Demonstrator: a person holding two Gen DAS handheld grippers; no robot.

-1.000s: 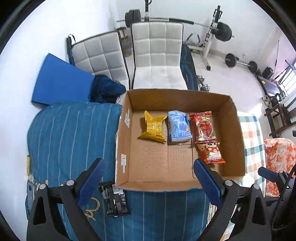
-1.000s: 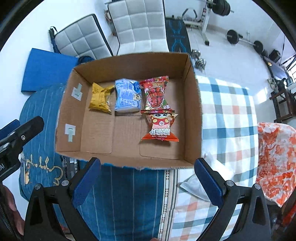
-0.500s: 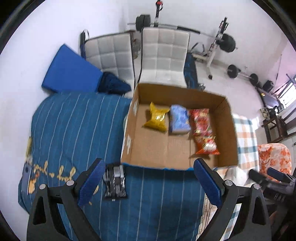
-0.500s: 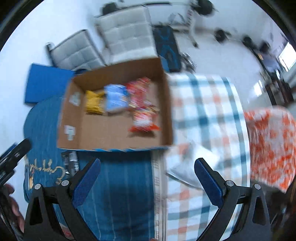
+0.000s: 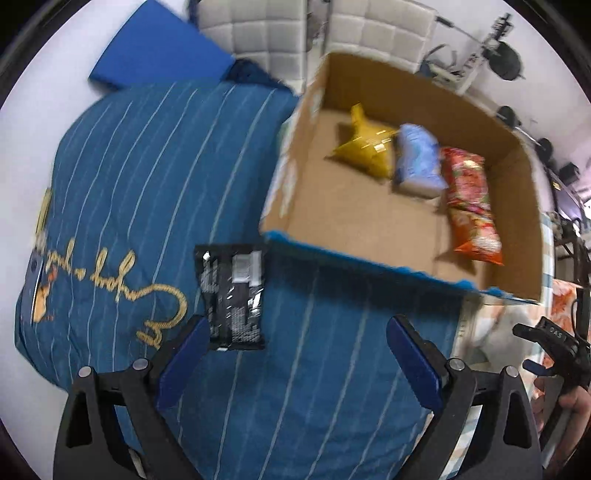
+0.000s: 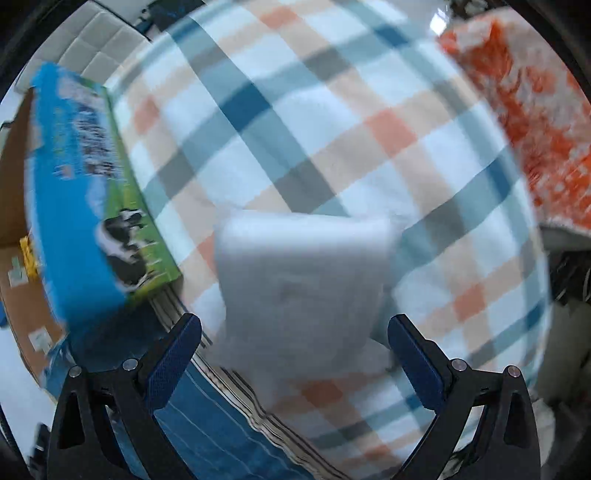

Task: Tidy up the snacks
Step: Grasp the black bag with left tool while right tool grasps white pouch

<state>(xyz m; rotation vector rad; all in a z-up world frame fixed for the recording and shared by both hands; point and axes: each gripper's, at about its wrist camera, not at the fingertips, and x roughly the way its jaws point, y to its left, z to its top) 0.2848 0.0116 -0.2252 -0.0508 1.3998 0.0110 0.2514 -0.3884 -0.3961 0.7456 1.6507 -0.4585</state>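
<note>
An open cardboard box [image 5: 517,206] rests on the bed and holds a yellow packet [image 5: 364,147], a pale blue packet [image 5: 419,162] and two red-orange packets [image 5: 469,199]. A black snack packet [image 5: 232,295] lies on the blue striped blanket [image 5: 147,177], just beyond my left gripper's left fingertip. My left gripper [image 5: 297,356] is open and empty. In the right wrist view a white packet [image 6: 303,291] lies on the checked blanket [image 6: 295,122], between and just ahead of the fingers of my open right gripper [image 6: 295,354]. The box's printed blue-green outer side [image 6: 92,206] stands at the left.
Two white padded chairs [image 5: 369,33] and a blue mat [image 5: 159,51] stand behind the bed, with gym weights [image 5: 506,62] further back. An orange-patterned cloth [image 6: 535,107] lies at the right. A person's hand [image 5: 570,406] holds the other gripper at the lower right.
My left gripper has swung left and down toward the black packet. My right gripper has moved right and dropped low over the checked blanket, bringing the white packet between its fingers.
</note>
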